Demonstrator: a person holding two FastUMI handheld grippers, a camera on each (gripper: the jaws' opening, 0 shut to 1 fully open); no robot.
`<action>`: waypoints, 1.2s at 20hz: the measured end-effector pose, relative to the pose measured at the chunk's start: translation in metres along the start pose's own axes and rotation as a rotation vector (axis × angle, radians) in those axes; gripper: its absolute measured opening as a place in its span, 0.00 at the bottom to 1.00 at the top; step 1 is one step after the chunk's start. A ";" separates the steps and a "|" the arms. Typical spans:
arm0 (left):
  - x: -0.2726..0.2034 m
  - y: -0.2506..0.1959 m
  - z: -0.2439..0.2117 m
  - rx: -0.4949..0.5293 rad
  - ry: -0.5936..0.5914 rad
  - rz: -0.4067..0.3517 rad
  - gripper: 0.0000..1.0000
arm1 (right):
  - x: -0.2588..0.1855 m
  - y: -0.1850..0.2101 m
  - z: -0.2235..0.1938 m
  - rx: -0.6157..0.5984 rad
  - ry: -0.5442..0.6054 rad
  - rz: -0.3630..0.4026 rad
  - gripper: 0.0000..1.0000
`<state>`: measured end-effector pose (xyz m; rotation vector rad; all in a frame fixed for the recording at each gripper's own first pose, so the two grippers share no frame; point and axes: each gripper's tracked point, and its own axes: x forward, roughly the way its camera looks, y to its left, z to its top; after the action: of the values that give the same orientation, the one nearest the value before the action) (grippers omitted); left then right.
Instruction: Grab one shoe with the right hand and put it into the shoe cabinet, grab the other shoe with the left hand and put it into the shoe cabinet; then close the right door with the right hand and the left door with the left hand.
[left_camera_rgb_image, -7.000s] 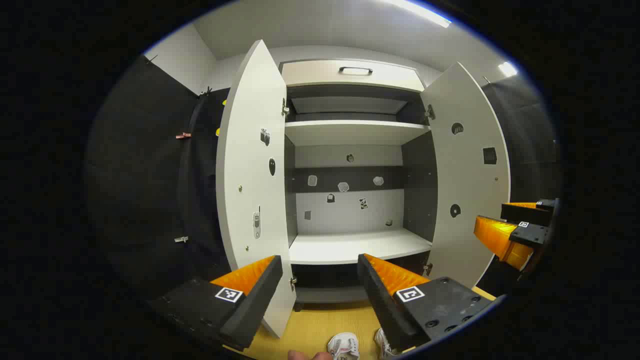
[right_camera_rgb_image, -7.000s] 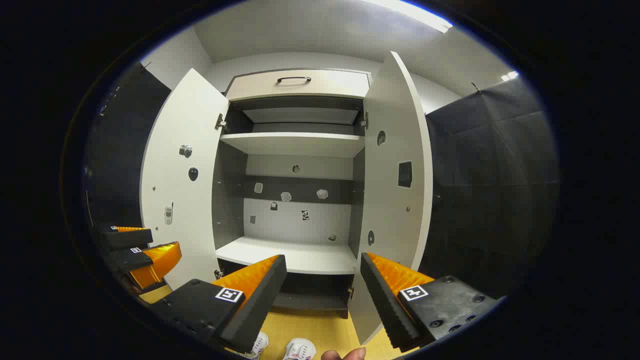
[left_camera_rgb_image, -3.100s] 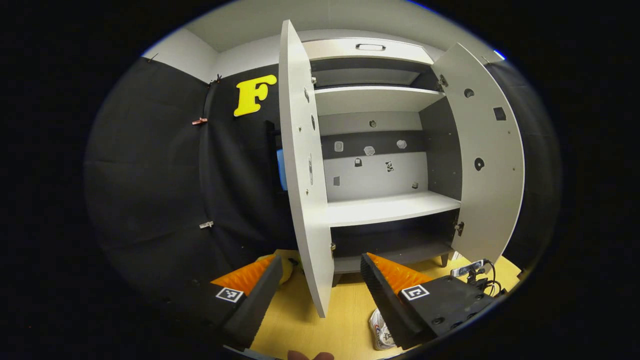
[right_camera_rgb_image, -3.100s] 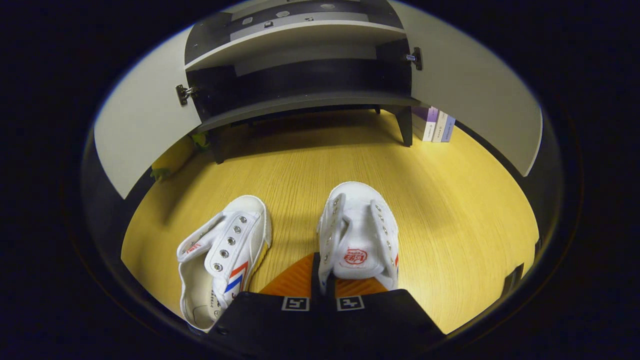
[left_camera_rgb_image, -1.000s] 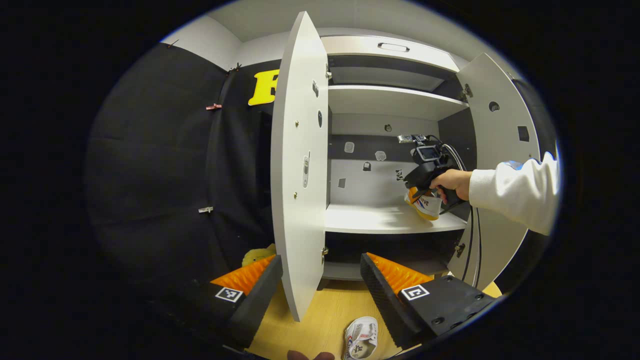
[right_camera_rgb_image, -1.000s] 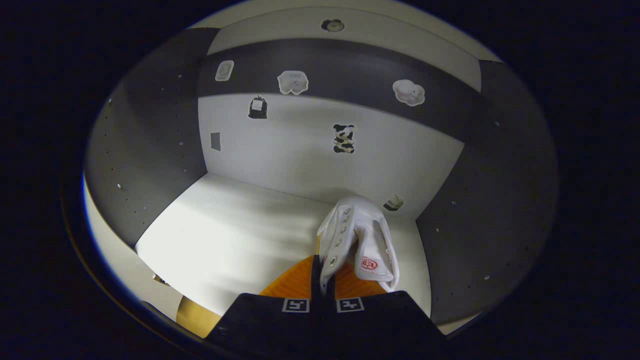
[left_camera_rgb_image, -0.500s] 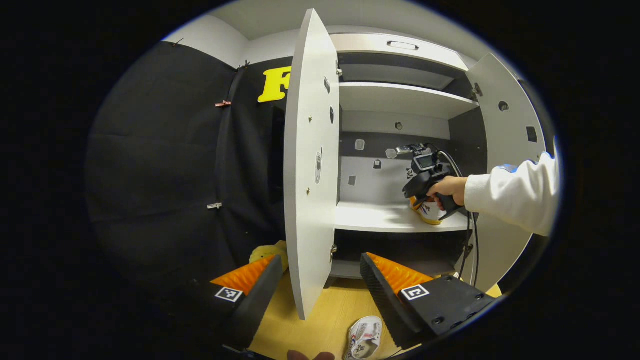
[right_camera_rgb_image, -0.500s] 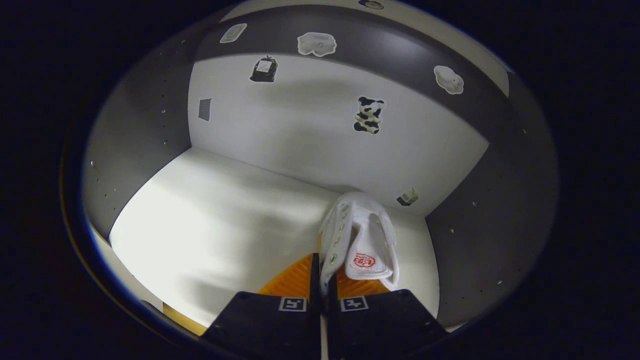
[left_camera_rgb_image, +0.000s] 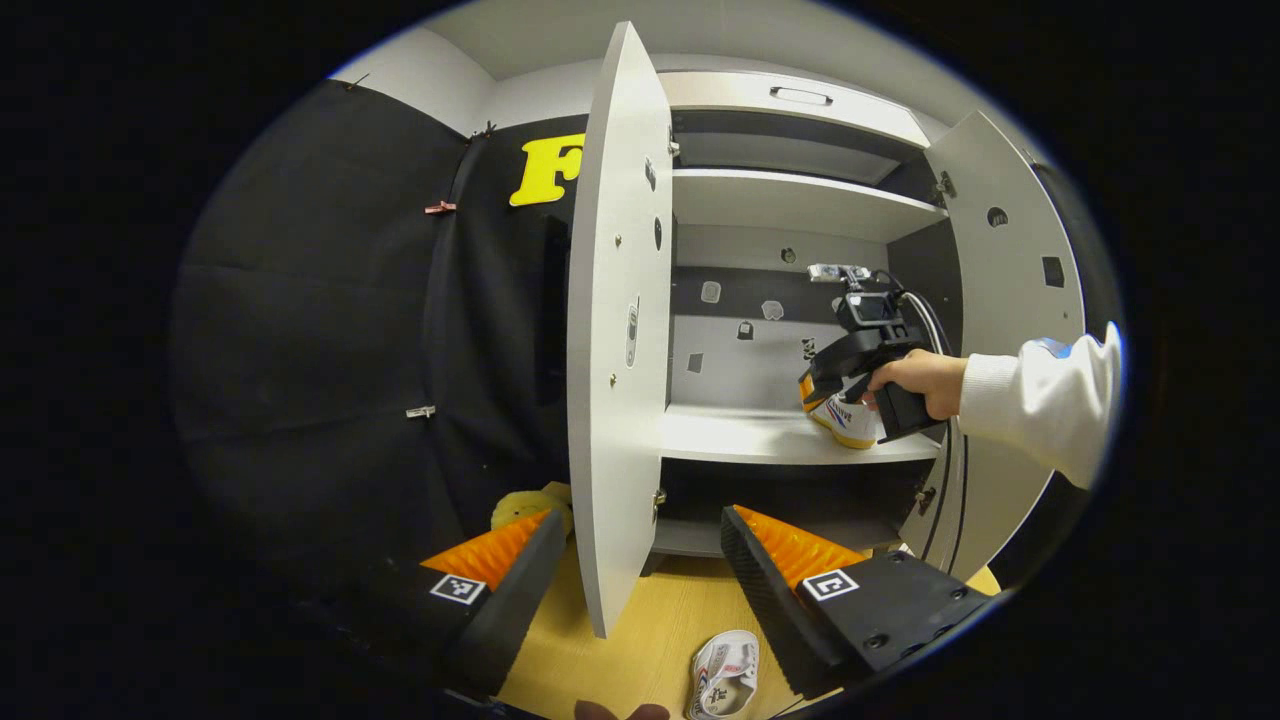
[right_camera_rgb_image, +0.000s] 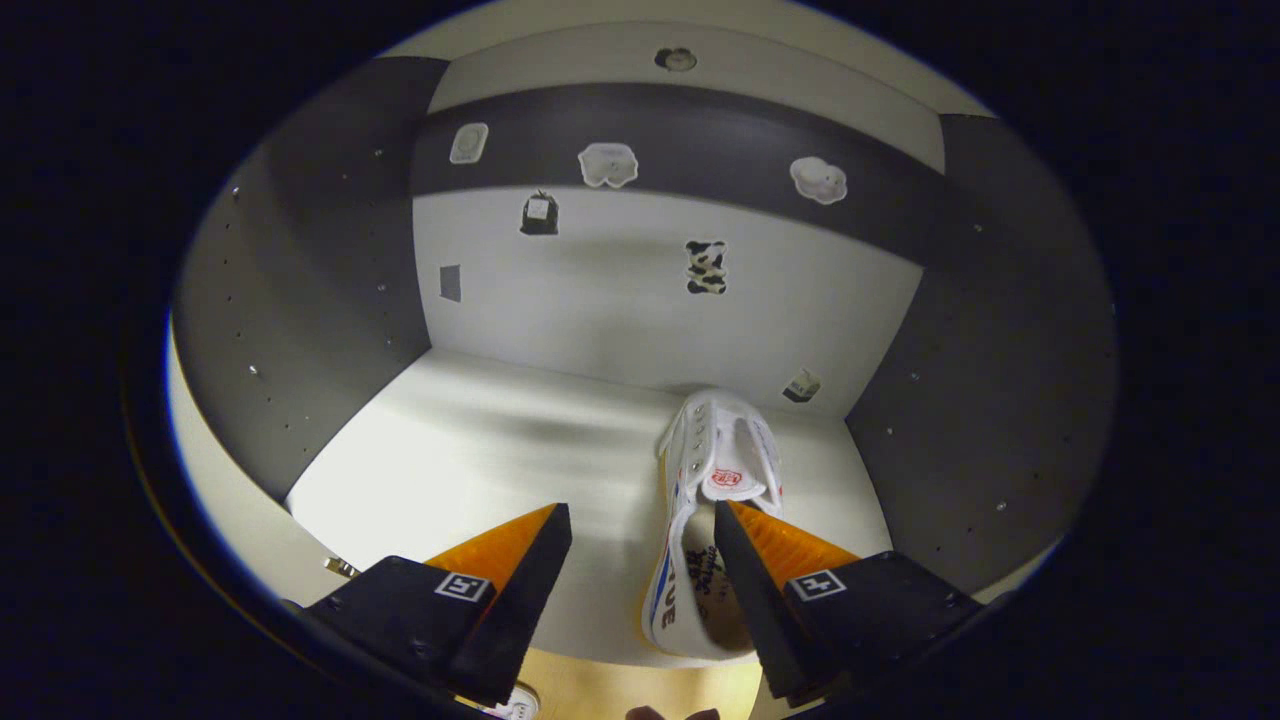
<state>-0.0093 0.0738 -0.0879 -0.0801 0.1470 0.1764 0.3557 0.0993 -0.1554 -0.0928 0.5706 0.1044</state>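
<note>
A wood-grain yellow floor (left_camera_rgb_image: 640, 660) lies at the bottom of the left gripper view; a yellow soft object (left_camera_rgb_image: 525, 505) sits low on it, beside the black cloth wall (left_camera_rgb_image: 320, 330); two small clips (left_camera_rgb_image: 421, 411) are fastened to that cloth, one high, one lower; a pale ceiling (left_camera_rgb_image: 560, 30) runs above; in the right gripper view small stickers dot the back panel, among them a black-and-white bear sticker (right_camera_rgb_image: 706, 267), two cloud-shaped stickers (right_camera_rgb_image: 608, 163) on the dark band, and a small dark bag sticker (right_camera_rgb_image: 539, 213) below them.
</note>
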 end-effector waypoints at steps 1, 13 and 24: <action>-0.001 0.000 0.000 0.000 -0.002 -0.004 0.99 | -0.013 0.000 0.007 0.020 -0.045 0.004 0.96; 0.001 -0.017 -0.072 0.028 0.054 -0.103 0.99 | -0.235 -0.003 0.008 0.077 -0.460 0.074 0.98; -0.010 -0.059 -0.252 0.055 0.299 -0.295 0.92 | -0.356 -0.030 -0.015 0.046 -0.563 0.091 0.98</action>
<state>-0.0431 -0.0094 -0.3314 -0.0722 0.4354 -0.1354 0.0538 0.0423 0.0270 0.0097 0.0141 0.1971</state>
